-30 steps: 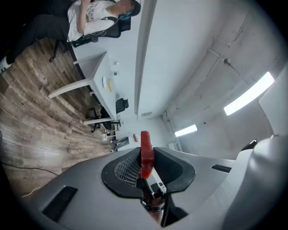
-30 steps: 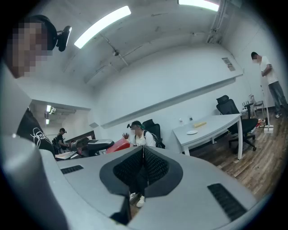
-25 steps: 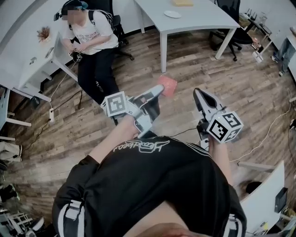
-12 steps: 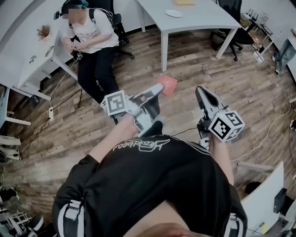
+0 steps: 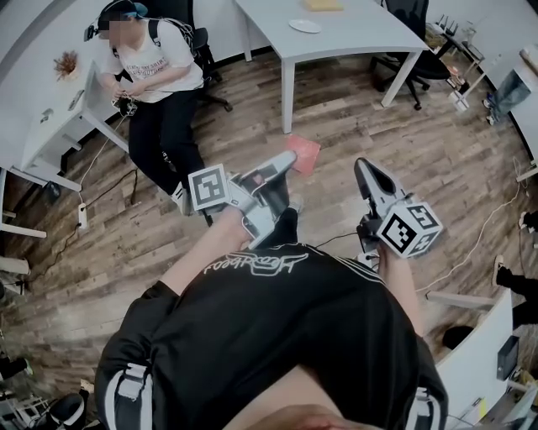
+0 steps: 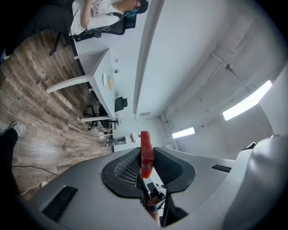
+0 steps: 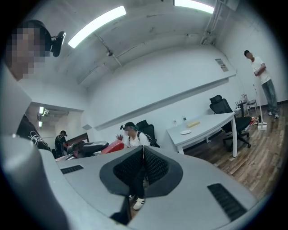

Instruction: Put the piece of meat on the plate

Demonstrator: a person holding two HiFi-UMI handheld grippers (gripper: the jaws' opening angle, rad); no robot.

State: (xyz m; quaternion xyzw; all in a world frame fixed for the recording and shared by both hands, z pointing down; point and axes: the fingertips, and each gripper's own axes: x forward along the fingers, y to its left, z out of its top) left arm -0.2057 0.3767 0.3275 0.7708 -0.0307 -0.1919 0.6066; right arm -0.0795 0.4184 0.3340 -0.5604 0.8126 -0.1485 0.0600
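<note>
A flat red piece of meat (image 5: 306, 154) hangs in the air over the wooden floor, clamped by one edge in my left gripper (image 5: 287, 161). The left gripper view shows the meat (image 6: 146, 150) edge-on between the two dark pads. My right gripper (image 5: 360, 166) floats to the right of it at about the same height, its jaws pressed together with nothing between them. A small white plate (image 5: 304, 26) rests on the white table (image 5: 353, 38) far ahead; the right gripper view has this plate (image 7: 185, 132) too, beside a yellow thing.
A seated person (image 5: 147, 71) works at a white desk (image 5: 46, 126) at the left. Black office chairs (image 5: 416, 55) stand right of the table. A cable (image 5: 471, 248) trails over the floor at the right. Another person (image 7: 262, 76) stands far right.
The head view has swung a little, so the table and the seated person sit further up and left in the picture. Both grippers and the meat keep their places.
</note>
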